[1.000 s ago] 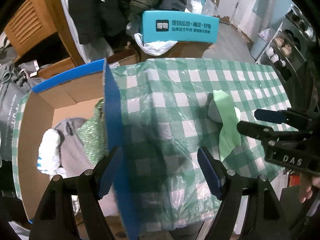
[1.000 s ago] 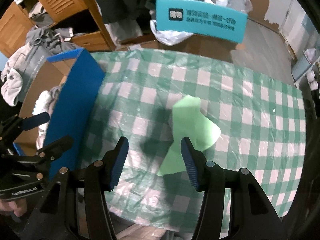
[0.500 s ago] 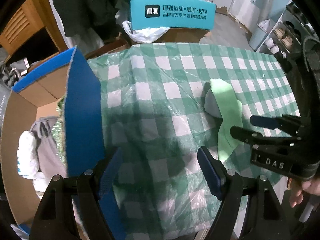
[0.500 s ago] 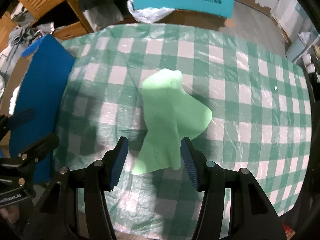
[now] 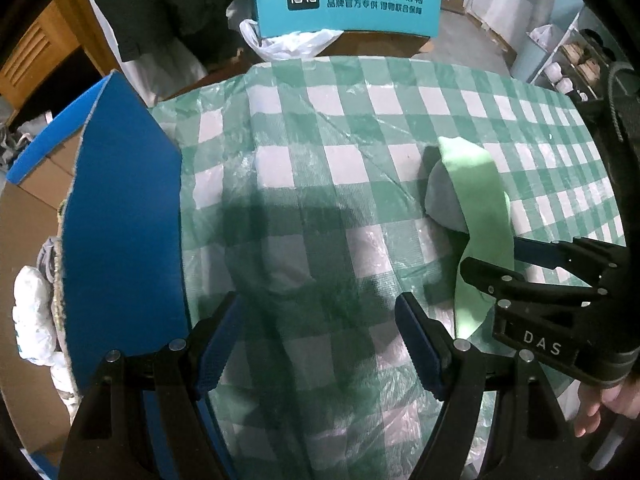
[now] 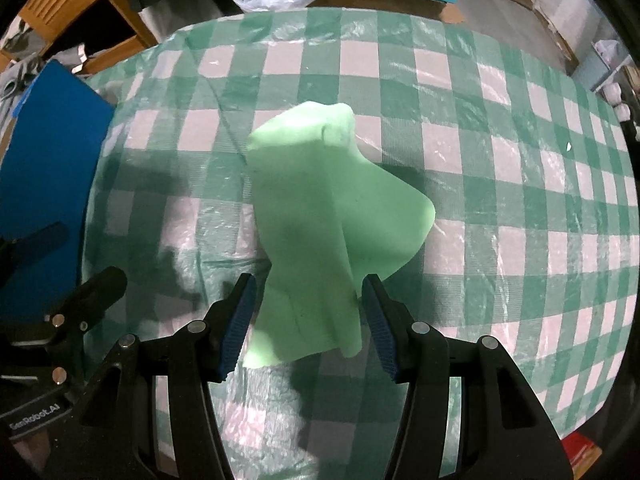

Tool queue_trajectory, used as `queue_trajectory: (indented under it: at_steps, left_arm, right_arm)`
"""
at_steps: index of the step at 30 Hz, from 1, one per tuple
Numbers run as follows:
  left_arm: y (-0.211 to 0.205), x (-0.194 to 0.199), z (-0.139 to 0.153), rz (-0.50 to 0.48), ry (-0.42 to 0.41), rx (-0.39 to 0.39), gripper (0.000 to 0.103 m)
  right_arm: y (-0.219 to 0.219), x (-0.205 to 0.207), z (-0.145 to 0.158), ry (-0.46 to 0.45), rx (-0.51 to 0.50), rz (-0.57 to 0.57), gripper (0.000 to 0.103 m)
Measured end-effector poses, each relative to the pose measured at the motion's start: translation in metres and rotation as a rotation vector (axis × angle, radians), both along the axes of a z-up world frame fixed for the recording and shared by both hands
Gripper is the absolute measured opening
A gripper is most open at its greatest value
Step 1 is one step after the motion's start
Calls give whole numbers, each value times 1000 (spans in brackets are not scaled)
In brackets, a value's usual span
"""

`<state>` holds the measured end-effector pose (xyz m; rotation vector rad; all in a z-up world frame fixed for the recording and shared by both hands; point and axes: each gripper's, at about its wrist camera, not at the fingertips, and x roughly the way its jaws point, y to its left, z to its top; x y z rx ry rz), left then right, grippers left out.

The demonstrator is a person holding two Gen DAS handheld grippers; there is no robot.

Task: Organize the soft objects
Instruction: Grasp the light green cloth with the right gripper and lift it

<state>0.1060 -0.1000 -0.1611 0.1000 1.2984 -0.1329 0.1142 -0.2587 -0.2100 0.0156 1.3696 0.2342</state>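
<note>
A light green soft cloth [image 6: 320, 216] lies bunched on the green checked tablecloth [image 6: 500, 168]; it also shows in the left wrist view [image 5: 480, 208], draped over something grey [image 5: 442, 200]. My right gripper [image 6: 308, 320] is open, its fingers on either side of the cloth's near end. My left gripper [image 5: 316, 340] is open and empty over bare tablecloth, left of the cloth. The right gripper's body [image 5: 560, 300] shows at the right of the left wrist view.
A cardboard box with a blue flap [image 5: 120, 232] stands at the table's left and holds white and grey soft items [image 5: 34, 320]. A teal box with printed text [image 5: 348, 4] sits beyond the far edge. Wooden furniture [image 6: 80, 4] is at back left.
My right gripper has moved forward until its open fingers straddle the green cloth. My left gripper has shifted right, away from the box and over the table.
</note>
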Motion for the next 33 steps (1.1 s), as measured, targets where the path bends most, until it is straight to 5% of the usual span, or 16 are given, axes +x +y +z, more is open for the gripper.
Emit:
queue_trajectory:
  at_steps: [11,13,15,18,33]
  left_arm:
    - [-5,3,-9,-19,36,-3,79]
    - [-7,3,-10,-26,42,-2,79]
    - [-10,2,-11,-33,43,-2,79]
    - [-14,-1,-11,-42,45,1,80]
    - [-33,-1,-18,-58,58,22,81]
  right_arm:
    - [-5,3,-14,12,-2,-32,51]
    - [-7,2,-14,11,-12,-26,40]
    - [-10,1,-12,17,-9,-30,17]
    - [-22,-3,-12,36,25,-30,8]
    - [-77,-17,34,-82,69,-107,4]
